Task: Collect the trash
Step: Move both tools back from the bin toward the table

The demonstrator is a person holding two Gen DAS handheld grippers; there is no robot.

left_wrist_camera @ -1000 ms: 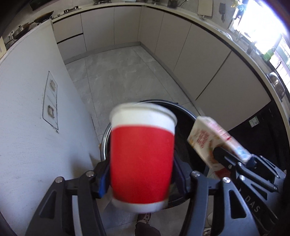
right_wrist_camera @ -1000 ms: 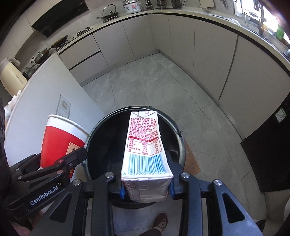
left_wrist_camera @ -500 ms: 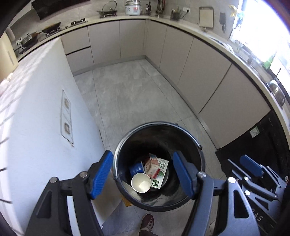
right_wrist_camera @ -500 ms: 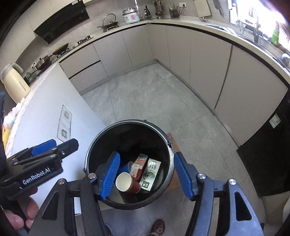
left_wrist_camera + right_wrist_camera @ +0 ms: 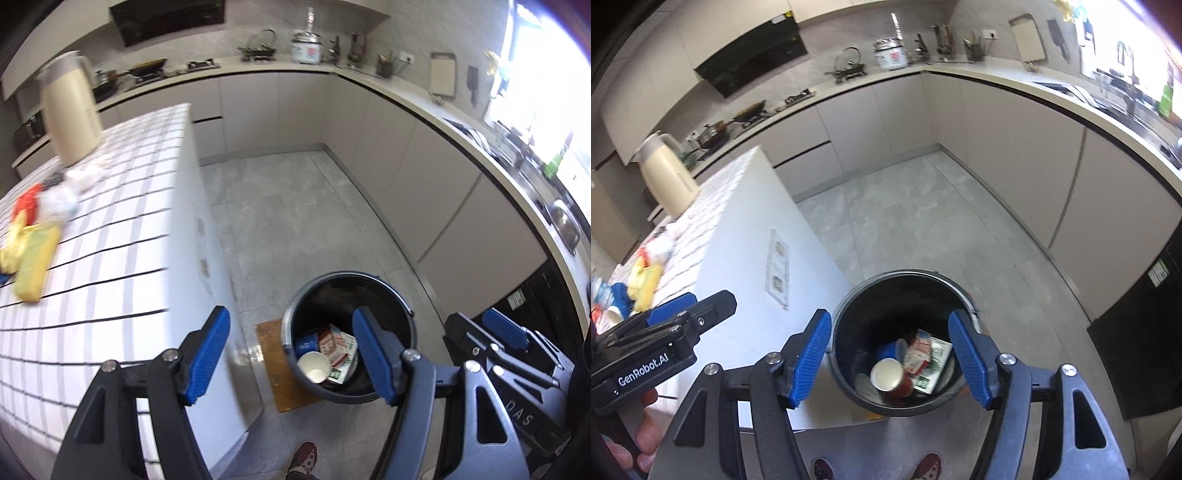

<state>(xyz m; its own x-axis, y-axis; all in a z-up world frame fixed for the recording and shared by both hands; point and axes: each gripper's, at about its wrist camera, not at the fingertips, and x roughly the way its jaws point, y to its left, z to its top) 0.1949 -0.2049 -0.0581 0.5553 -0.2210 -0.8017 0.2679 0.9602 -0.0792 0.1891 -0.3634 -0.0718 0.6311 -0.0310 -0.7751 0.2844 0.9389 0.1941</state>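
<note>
Below and ahead of both grippers, a dark round trash bin (image 5: 897, 339) stands on the grey floor just beside the end of the white island. Inside it lie a red paper cup (image 5: 889, 376) on its side with its white mouth turned up, a blue cup (image 5: 888, 350) behind it, a red-and-white carton (image 5: 918, 356) and a green-and-white box (image 5: 932, 369) toward the right-hand wall.

The right gripper (image 5: 892, 360) hangs above the bin with its blue pads spread wide and holds nothing. The left gripper (image 5: 291, 360) is likewise wide open and empty, with the bin seen past its right finger.

To the left of the left gripper, the checked surface (image 5: 110, 236) carries yellow packets (image 5: 33, 258), crumpled wrappers (image 5: 59, 199) and a cream jug (image 5: 70, 107).
</note>
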